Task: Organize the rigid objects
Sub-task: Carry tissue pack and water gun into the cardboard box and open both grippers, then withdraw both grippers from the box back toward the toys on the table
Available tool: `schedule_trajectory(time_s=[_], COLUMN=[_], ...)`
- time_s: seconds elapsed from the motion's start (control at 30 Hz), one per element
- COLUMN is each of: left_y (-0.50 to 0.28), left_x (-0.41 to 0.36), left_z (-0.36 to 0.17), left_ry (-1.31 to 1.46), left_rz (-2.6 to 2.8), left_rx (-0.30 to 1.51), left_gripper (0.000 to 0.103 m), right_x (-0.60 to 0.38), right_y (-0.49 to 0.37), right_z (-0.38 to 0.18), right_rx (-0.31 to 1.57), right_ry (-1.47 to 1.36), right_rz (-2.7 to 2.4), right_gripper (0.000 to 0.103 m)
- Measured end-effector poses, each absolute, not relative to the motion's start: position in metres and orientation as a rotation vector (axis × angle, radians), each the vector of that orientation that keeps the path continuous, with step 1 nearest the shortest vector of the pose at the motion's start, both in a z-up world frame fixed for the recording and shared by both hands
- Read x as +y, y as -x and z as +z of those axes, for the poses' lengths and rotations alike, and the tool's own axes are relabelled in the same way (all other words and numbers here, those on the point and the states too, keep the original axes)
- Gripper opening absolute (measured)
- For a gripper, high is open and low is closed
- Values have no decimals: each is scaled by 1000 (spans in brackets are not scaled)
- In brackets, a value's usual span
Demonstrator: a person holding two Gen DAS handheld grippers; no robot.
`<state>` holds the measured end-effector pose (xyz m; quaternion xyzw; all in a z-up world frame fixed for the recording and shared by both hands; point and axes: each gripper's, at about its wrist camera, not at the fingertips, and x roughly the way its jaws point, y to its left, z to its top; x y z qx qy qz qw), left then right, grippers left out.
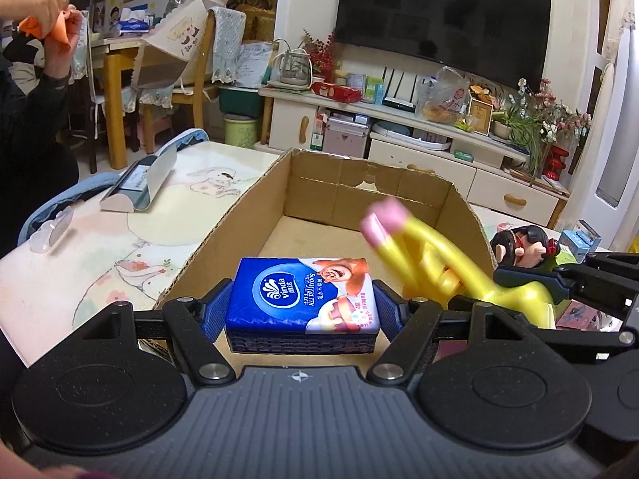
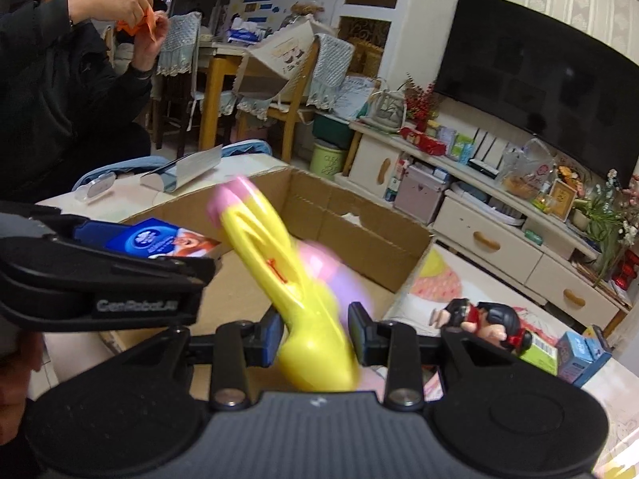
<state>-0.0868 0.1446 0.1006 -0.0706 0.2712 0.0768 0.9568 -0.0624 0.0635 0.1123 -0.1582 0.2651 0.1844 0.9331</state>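
My left gripper (image 1: 301,305) is shut on a blue Vinda tissue pack (image 1: 302,299), held over the near edge of an open cardboard box (image 1: 371,187). My right gripper (image 2: 315,337) is shut on a yellow toy with pink tips (image 2: 295,291), which juts up and left over the box (image 2: 359,215), blurred by motion. The toy also shows at the right of the left wrist view (image 1: 431,263), and the tissue pack (image 2: 159,241) with the left gripper shows at the left of the right wrist view.
A small doll figure with black hair (image 2: 487,321) and small cartons (image 2: 575,353) lie on the table right of the box. A silver case (image 1: 137,183) lies at the far left. A person (image 2: 60,80) sits behind the table. A TV cabinet (image 1: 419,135) stands beyond.
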Motion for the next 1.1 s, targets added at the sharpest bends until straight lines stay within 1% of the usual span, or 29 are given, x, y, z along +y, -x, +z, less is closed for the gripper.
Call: schedule_trajectory(time_s=[0.07, 0.1, 0.13, 0.17, 0.2, 0.27, 0.33, 0.4, 0.47, 1.1], left_y=[87, 87, 88, 88, 89, 90, 91, 92, 92, 98], left_x=[145, 145, 145, 145, 146, 146, 145, 144, 143, 130], left_z=[101, 101, 102, 103, 104, 106, 106, 107, 106, 105], left_ry=[145, 140, 137, 135, 135, 141, 136, 125, 128, 111], left_rz=[161, 167, 174, 177, 176, 178, 185, 190, 187, 107], left_rx=[549, 546, 540, 534, 528, 521, 515, 512, 513, 513], left_gripper=[90, 96, 103, 103, 103, 103, 103, 103, 103, 103], right_x=[67, 67, 66, 65, 63, 57, 53, 47, 40, -10], right_y=[64, 64, 65, 67, 69, 72, 76, 81, 85, 106], right_z=[113, 113, 114, 115, 116, 119, 121, 124, 125, 106], right_rx=[533, 529, 527, 521, 512, 492, 470, 455, 440, 442], right_ry=[340, 339, 332, 323, 315, 301, 285, 260, 238, 84], right_rz=[368, 368, 367, 364, 360, 345, 319, 297, 269, 110], right_gripper=[35, 36, 41, 47, 50, 63, 70, 73, 78, 81])
